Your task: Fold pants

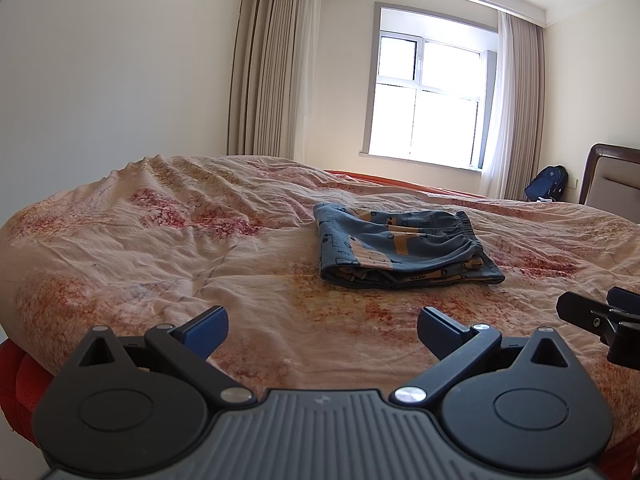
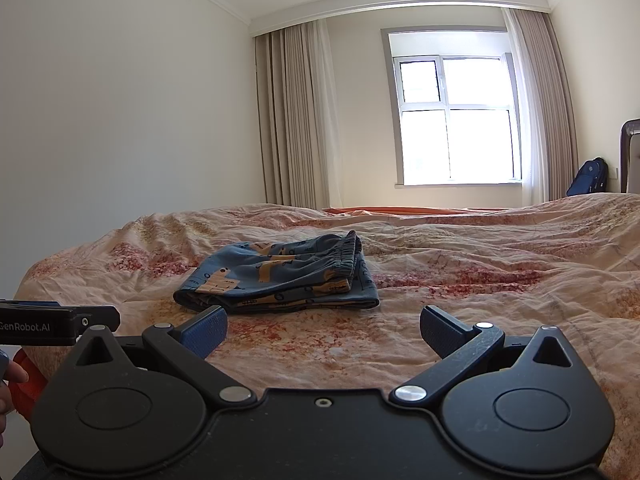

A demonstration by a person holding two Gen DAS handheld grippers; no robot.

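Note:
The blue patterned pants (image 1: 404, 248) lie folded into a small stack on the bed, elastic waistband on the right side; they also show in the right wrist view (image 2: 280, 280). My left gripper (image 1: 322, 332) is open and empty, held back from the pants near the bed's front edge. My right gripper (image 2: 322, 332) is open and empty, also short of the pants. Part of the right gripper shows at the right edge of the left wrist view (image 1: 600, 320). Part of the left gripper shows at the left edge of the right wrist view (image 2: 52, 324).
The bed is covered by a wrinkled pink floral quilt (image 1: 180, 248). A headboard (image 1: 612, 176) stands at the right, a dark blue backpack (image 1: 548, 184) beside it. Window (image 1: 432, 92) and curtains lie beyond the bed. A wall is on the left.

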